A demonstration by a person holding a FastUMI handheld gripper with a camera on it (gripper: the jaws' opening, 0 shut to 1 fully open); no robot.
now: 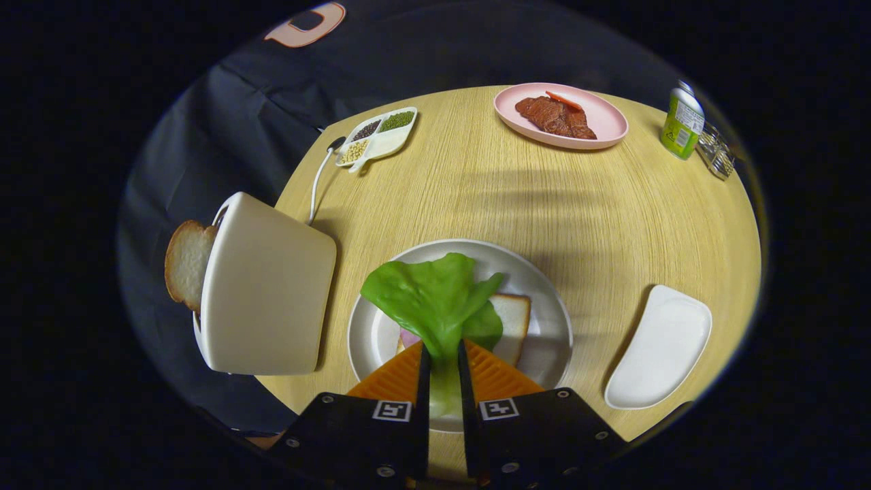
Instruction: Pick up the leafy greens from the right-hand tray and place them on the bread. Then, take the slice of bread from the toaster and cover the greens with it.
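One leafy green (435, 299) is hanging pinched by its stem between both fingers of my hand-held gripper (442, 357), over the bread slice (512, 320) on the round plate (544, 292). Left of it, I am seeing a toaster (265, 292) holding a second slice (187, 262); an empty white tray (660, 347) is lying to the right on the surface (517, 197).

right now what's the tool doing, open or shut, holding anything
Tool: shut on the green plastic lettuce leaf, both fingers pinching its stem over the round white plate.

The tongs (444, 364) grip the lettuce leaf (432, 299) over the bread slice (512, 320) on the round plate (544, 299), beside the toaster (265, 292).
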